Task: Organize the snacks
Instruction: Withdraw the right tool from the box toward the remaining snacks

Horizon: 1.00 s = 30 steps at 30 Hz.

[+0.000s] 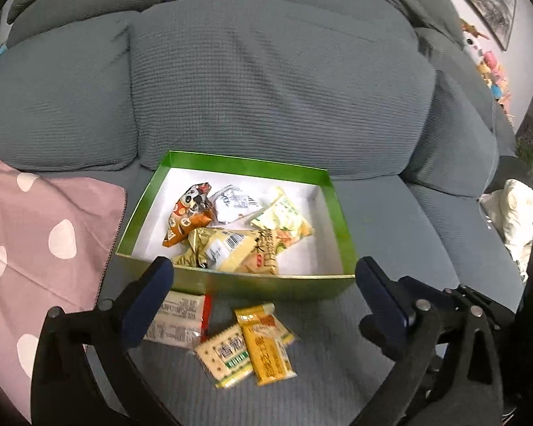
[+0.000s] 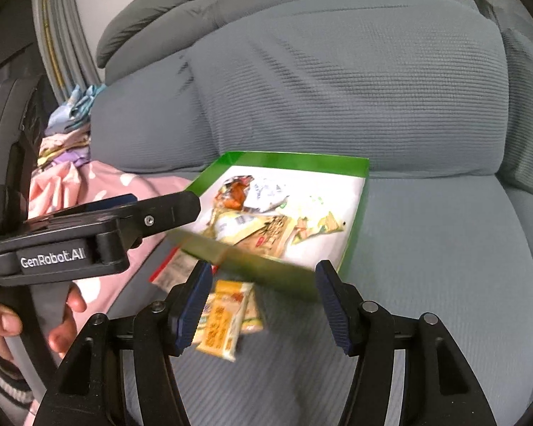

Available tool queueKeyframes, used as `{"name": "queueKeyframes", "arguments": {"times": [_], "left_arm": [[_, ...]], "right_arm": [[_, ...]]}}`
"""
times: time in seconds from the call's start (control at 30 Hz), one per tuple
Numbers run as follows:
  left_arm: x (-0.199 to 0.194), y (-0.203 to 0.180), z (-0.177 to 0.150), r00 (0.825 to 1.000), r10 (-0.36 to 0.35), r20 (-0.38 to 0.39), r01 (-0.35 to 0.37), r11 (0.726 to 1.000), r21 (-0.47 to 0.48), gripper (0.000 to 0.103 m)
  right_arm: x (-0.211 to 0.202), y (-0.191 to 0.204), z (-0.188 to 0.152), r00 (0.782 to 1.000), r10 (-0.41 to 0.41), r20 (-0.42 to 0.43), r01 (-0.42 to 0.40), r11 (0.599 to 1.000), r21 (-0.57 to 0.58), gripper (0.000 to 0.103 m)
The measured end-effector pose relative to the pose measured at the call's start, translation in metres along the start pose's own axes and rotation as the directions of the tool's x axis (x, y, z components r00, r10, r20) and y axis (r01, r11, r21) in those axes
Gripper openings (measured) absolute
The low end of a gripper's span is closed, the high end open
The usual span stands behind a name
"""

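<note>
A: Where are the snacks?

B: Several packets sit in the green box (image 1: pixel 341 229) on the grey sofa (image 1: pixel 266 88). Three lie on the seat just in front: a yellow sachet (image 1: pixel 268 349), a cracker packet (image 1: pixel 224 358), a white wrapper (image 1: pixel 176 316).

A: And the grippers?

B: The left gripper (image 1: pixel 263 291) and right gripper (image 2: pixel 261 305) both have jaws spread, holding nothing. A pink spotted cloth (image 1: pixel 35 241) lies beside the box.

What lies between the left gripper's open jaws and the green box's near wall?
Three loose snack packets on the sofa seat: a white packet, a cracker packet and an orange packet overlapping it, before the green box. Left wrist view shows it.
</note>
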State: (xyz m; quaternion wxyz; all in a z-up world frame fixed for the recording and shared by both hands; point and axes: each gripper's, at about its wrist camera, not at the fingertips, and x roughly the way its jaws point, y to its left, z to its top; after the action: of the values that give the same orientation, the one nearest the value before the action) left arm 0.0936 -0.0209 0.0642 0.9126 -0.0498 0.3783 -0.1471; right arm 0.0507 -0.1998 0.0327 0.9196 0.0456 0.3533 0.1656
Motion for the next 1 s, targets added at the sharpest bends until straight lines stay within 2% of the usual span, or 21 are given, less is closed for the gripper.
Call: {"name": "queueKeyframes", "arguments": {"times": [0.27,0.43,0.6,0.8,1.0], "left_arm": [[-0.034,-0.007,-0.021,0.999,-0.021,0.045,0.021,1.000,0.006,0.102],[-0.042,-0.005,-0.034,0.999,-0.031,0.031,0.031,1.000,-0.005,0.102],[-0.041,0.001,-0.047,0.999,-0.043,0.005,0.043,0.999,-0.025,0.102],[-0.032,0.020,-0.067,0.999,-0.037,-0.037,0.034,0.996,-0.087,0.102],[-0.025,0.037,-0.083,0.996,-0.052,-0.076,0.041,0.990,-0.138,0.102]], "right_arm": [[-0.021,0.020,-0.019,1.000,0.013,0.007,-0.013,0.999,-0.041,0.061],[-0.029,0.028,-0.031,1.000,0.023,0.001,-0.023,0.998,-0.054,0.062],[-0.029,0.033,-0.039,1.000,0.021,-0.008,-0.022,0.998,-0.060,0.070],[-0.024,0.043,-0.048,0.996,-0.085,-0.017,0.083,0.992,-0.090,0.070],[-0.016,0.045,-0.055,0.993,-0.113,-0.036,0.108,0.987,-0.116,0.070]]}}
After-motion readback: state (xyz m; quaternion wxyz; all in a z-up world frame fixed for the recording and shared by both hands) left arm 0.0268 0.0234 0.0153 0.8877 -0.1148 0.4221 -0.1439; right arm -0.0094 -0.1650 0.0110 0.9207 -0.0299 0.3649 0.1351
